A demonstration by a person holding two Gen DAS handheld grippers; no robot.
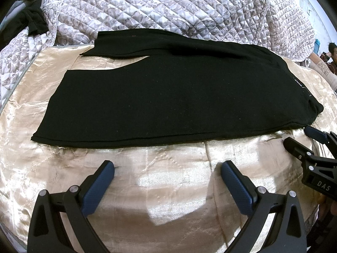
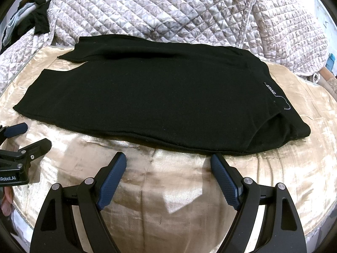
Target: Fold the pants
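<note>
Pants (image 1: pixel 168 97), black, lie flat across a gold satin bedspread (image 1: pixel 164 189), legs apart. We hold our left gripper (image 1: pixel 167 166) and right gripper (image 2: pixel 168 160) with fingers spread, empty, near the closest hem.

Matt black knit pants (image 1: pixel 168 97), glossy gold satin cover (image 1: pixel 172 189), quilted cloth bedspread (image 1: pixel 168 6)

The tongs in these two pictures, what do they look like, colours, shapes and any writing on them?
Both are alike. The left tongs and right tongs have black plastic arms with triangular cut-outs, silver round rivets at the joints, and two dark blue fingers with a dimpled grip surface. White lettering marks the bodies: "DAS" on the right one, seen from the left camera, and "Robot.AI" on the left one.
</note>
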